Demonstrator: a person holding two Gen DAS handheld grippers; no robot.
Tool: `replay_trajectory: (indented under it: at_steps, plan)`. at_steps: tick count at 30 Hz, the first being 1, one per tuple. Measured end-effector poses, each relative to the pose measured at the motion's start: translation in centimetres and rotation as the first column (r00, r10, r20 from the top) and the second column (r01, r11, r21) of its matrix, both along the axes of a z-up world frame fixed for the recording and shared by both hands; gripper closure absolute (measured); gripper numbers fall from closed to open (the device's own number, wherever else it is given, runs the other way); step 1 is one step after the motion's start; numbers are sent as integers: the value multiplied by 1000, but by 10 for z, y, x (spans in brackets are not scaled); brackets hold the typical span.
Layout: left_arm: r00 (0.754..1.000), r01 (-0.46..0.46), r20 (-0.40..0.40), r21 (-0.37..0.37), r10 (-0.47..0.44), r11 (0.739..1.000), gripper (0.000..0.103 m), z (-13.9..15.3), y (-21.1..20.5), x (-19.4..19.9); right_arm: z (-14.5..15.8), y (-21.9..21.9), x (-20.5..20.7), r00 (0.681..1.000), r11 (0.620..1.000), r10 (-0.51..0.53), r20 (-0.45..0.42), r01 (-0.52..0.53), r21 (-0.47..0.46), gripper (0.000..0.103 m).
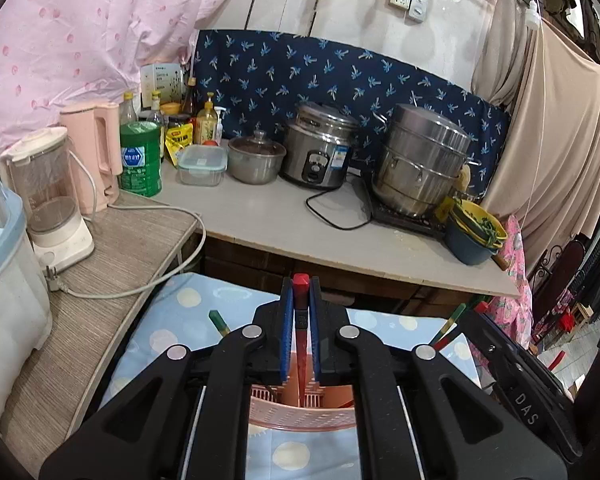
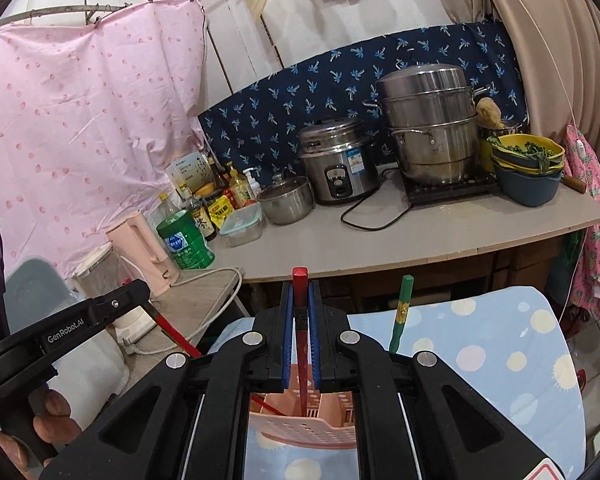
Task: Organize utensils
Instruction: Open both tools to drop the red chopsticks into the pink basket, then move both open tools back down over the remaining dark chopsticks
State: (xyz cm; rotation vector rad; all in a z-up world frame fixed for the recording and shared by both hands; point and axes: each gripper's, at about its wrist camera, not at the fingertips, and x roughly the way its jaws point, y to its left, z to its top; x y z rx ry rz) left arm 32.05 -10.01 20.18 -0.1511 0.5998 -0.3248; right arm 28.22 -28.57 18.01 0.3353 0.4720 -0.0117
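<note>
My left gripper (image 1: pixel 301 300) is shut on a red chopstick (image 1: pixel 301 344) held upright, its lower end down inside a pink perforated utensil basket (image 1: pixel 300 416). My right gripper (image 2: pixel 300 300) is shut on another red chopstick (image 2: pixel 301 344), its tip also inside the same pink basket (image 2: pixel 304 434). A green chopstick (image 2: pixel 401 312) stands just right of the right gripper. Green-ended chopsticks (image 1: pixel 219 322) show on either side of the left gripper. The left gripper's body (image 2: pixel 80 320) with its red chopstick appears at the left of the right wrist view.
The basket sits on a blue polka-dot cloth (image 1: pixel 172 320). Behind is a grey counter (image 1: pixel 268 216) with a rice cooker (image 1: pixel 320 148), steel steamer pot (image 1: pixel 420 160), small pot, bottles, green can and stacked bowls (image 1: pixel 474 232). A blender and pink kettle stand on a side shelf at left.
</note>
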Motion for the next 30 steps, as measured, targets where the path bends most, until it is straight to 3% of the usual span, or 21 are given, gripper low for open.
replay_trajectory:
  at_steps: [4, 6, 8, 11, 20, 30]
  plan:
    - [1000, -12, 14, 25, 12, 1000, 92, -9, 4, -4, -1, 2, -4, 1000, 1000, -21, 3, 21, -13, 86]
    - [1000, -24, 8, 26, 23, 999, 80, -10, 7, -7, 2, 0, -10, 999, 999, -29, 14, 30, -12, 78]
    - [999, -36, 4, 24, 36, 999, 67, -11, 12, -9, 6, 0, -15, 999, 999, -31, 23, 32, -13, 75]
    - [999, -49, -1, 30, 49, 998, 57, -13, 19, -15, 13, 4, -26, 999, 999, -32, 37, 33, -25, 72]
    - [998, -60, -14, 47, 61, 997, 47, -17, 37, -49, 13, 17, -66, 999, 999, -20, 45, 21, -31, 63]
    - [997, -48, -48, 117, 54, 992, 42, -44, 53, -102, -13, 37, -123, 1000, 999, 18, -5, -18, -46, 63]
